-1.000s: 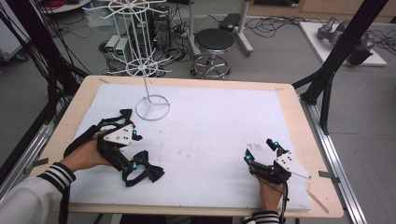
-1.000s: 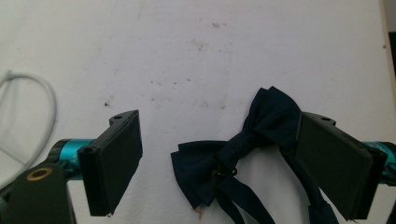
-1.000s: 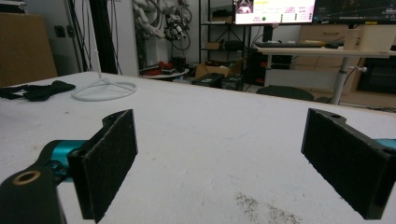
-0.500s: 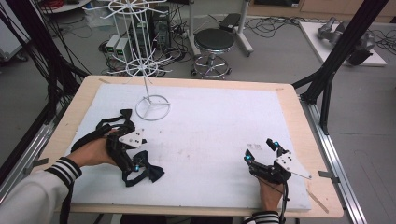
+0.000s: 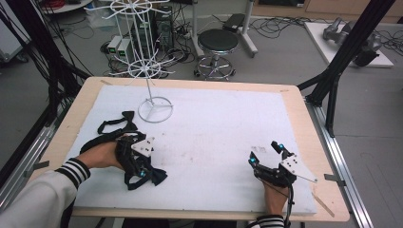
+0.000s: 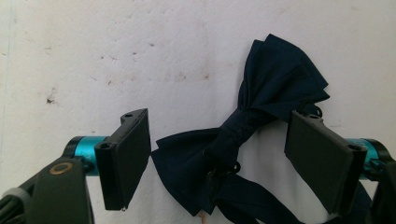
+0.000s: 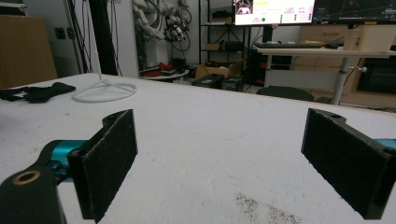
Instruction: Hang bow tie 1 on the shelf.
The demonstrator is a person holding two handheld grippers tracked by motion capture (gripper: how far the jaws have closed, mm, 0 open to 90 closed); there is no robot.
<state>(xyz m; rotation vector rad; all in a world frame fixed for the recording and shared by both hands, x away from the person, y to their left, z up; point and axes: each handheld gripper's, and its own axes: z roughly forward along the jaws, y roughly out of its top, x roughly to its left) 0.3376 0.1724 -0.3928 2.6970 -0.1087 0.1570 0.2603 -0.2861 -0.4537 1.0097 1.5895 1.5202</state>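
A dark navy bow tie (image 6: 243,126) lies flat on the white mat, its knot between the jaws of my left gripper (image 6: 219,154), which is open and not closed on it. From above, my left gripper (image 5: 138,170) hovers over this bow tie (image 5: 153,177) near the mat's front left. My right gripper (image 5: 267,153) rests at the front right, open. In the right gripper view my right gripper (image 7: 219,163) has only bare mat between its jaws. A second dark bow tie with straps (image 5: 114,127) lies behind the left hand.
A white wire display stand (image 5: 155,109) rises from a ring base at the back left of the mat (image 5: 214,123); the ring base (image 7: 105,91) and second bow tie (image 7: 37,92) appear far off in the right gripper view. A wooden table border (image 5: 309,142) surrounds the mat.
My left gripper has moved to the right and forward, coming over the front bow tie so its jaws straddle the knot. The right gripper has stayed still.
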